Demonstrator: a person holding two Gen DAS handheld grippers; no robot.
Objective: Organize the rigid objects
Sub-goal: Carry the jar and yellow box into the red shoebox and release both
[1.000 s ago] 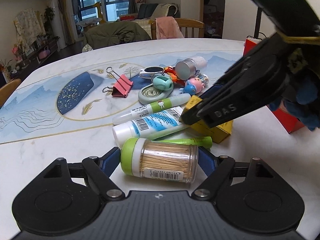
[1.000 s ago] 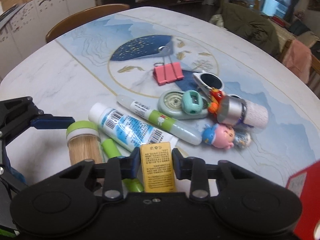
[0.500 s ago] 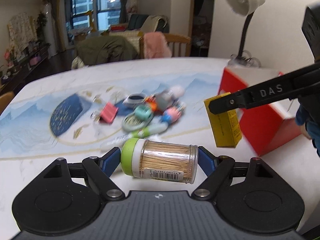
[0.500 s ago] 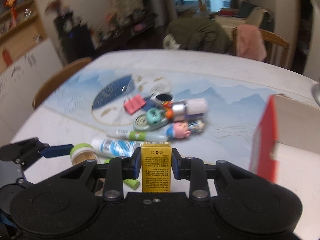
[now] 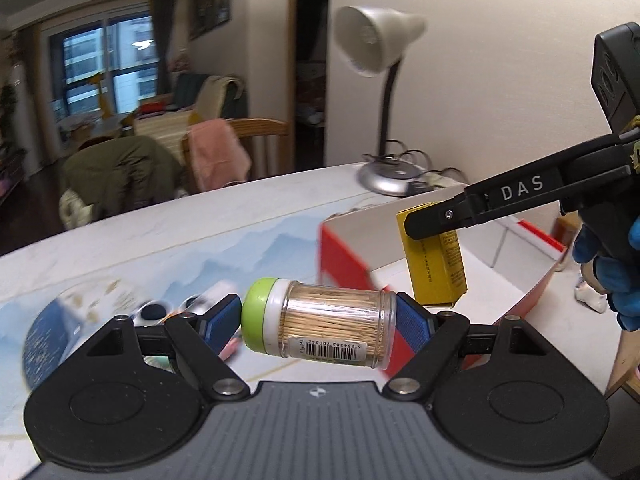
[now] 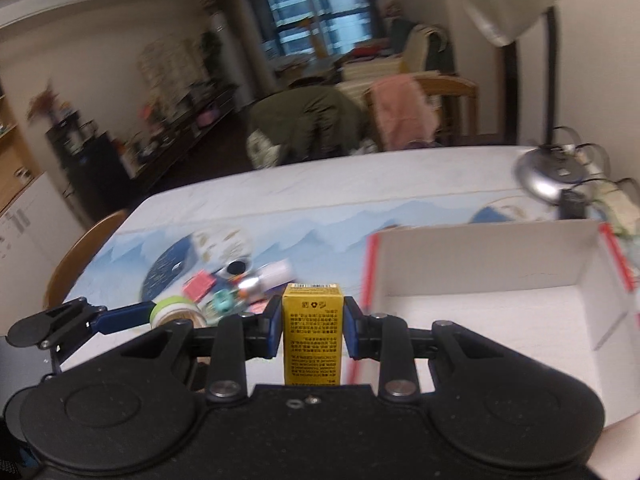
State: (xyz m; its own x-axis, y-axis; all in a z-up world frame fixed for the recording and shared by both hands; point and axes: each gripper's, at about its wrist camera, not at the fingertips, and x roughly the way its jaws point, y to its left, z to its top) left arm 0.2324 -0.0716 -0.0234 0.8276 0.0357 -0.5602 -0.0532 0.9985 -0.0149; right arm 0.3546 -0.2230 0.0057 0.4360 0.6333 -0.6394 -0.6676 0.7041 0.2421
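My left gripper (image 5: 320, 320) is shut on a clear toothpick jar (image 5: 320, 322) with a green cap, held sideways in the air, end to end between the blue pads. My right gripper (image 6: 311, 326) is shut on a small yellow box (image 6: 312, 334), held upright. In the left wrist view that yellow box (image 5: 434, 266) hangs over the near left part of the open red and white box (image 5: 472, 276). In the right wrist view the red and white box (image 6: 480, 280) lies just right of the gripper, and the toothpick jar (image 6: 172, 312) shows at the left.
A blurred pile of small items (image 6: 236, 284) lies on the marble table (image 6: 320, 200) left of the box. A white desk lamp (image 5: 380, 44) stands behind the box with cables at its base (image 6: 548, 172). Wooden chairs (image 6: 440, 104) ring the table. A blue-gloved hand (image 5: 612, 264) holds the right gripper.
Both grippers have lifted their objects off the table and swung right toward the red and white box. The pile now lies behind and to the left.
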